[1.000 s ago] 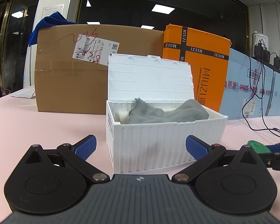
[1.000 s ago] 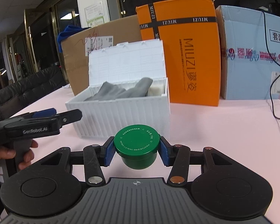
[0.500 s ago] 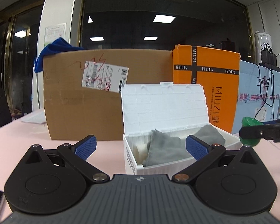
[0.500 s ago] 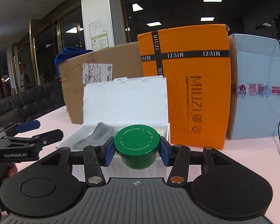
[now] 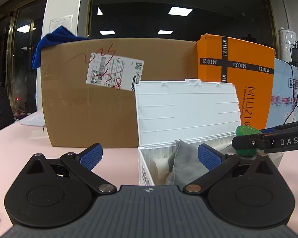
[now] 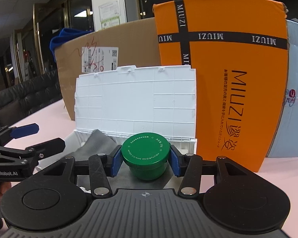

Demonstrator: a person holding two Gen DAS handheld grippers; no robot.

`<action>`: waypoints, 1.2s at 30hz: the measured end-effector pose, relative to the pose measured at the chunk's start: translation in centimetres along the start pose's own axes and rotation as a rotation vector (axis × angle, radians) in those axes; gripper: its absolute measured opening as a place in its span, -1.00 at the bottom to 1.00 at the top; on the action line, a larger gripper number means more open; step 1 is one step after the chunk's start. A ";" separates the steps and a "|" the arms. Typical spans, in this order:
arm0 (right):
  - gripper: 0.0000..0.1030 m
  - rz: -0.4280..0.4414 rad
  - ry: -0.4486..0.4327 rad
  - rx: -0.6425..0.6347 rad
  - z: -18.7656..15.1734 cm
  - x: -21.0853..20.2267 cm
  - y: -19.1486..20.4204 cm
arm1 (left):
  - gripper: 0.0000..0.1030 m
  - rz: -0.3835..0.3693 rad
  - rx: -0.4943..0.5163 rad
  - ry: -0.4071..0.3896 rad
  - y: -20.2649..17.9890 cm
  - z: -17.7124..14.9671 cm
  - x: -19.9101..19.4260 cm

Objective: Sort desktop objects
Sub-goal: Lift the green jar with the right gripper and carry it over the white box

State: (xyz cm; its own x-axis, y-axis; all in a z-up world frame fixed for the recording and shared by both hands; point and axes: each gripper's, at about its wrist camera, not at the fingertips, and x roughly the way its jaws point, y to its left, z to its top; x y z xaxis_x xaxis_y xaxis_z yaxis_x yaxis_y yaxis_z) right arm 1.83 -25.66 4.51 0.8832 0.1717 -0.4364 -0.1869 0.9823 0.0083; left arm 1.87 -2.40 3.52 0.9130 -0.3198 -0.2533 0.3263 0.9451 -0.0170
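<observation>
Surfaces/materials – plastics, card, cloth

Green jar [image 6: 145, 154]: smooth plastic, slight sheen, printed lid. White box [image 5: 185, 115]: hard moulded plastic, ribbed, semi-matt. Grey cloth [image 5: 183, 164] inside: soft matt fabric. Brown carton [image 5: 89, 107]: matt corrugated card w/ paper label. Orange box [image 6: 228, 91]: smooth card, faint gloss. Blue cloth [image 5: 49, 45]: fuzzy textile. Right gripper [image 6: 145, 159] fingers [image 6: 115, 163]: blue textured rubbery pads, matt black plastic links, shiny metal pivots. Worktop [image 5: 19, 144]: smooth matt pink.

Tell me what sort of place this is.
Probably an office after dark: recessed ceiling light panels, a pink desktop stacked with a shipping carton and an orange MIUZI box, and dark sofas nearby.
</observation>
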 end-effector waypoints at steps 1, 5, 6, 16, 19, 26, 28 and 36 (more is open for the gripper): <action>-0.11 -0.003 0.005 -0.014 0.1 0.2 0.1 | 1.00 -0.002 -0.009 -0.001 0.1 -0.1 0.0; -0.11 -0.024 0.037 -0.051 0.3 0.7 0.5 | 1.00 -0.006 -0.027 -0.017 0.4 -0.3 -0.3; -0.11 -0.029 0.048 -0.057 0.3 0.9 0.6 | 1.00 -0.006 -0.032 -0.019 0.5 -0.3 -0.3; -0.11 -0.051 0.112 -0.057 -0.4 2.2 0.7 | 1.00 -0.009 -0.031 -0.025 0.5 -0.3 -0.6; -0.10 -0.053 0.113 -0.055 -0.5 2.3 0.6 | 1.00 -0.007 -0.030 -0.024 0.4 -0.3 -0.6; -0.09 -0.055 0.115 -0.058 -0.5 2.3 0.7 | 1.00 -0.008 -0.028 -0.019 0.4 -0.5 -0.5; -0.08 -0.055 0.114 -0.059 -0.5 2.2 0.8 | 1.00 -0.007 -0.028 -0.016 0.4 -0.5 -0.4; 0.07 -0.040 0.113 -0.047 -0.4 2.2 0.8 | 1.00 -0.008 -0.029 -0.012 0.4 -0.6 -0.3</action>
State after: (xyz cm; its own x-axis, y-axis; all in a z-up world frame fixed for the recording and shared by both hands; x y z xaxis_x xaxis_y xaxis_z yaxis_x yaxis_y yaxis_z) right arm 3.48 -24.53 3.18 0.8369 0.1204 -0.5340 -0.1749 0.9832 -0.0525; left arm 1.54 -1.89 3.01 0.9133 -0.3277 -0.2419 0.3263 0.9441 -0.0471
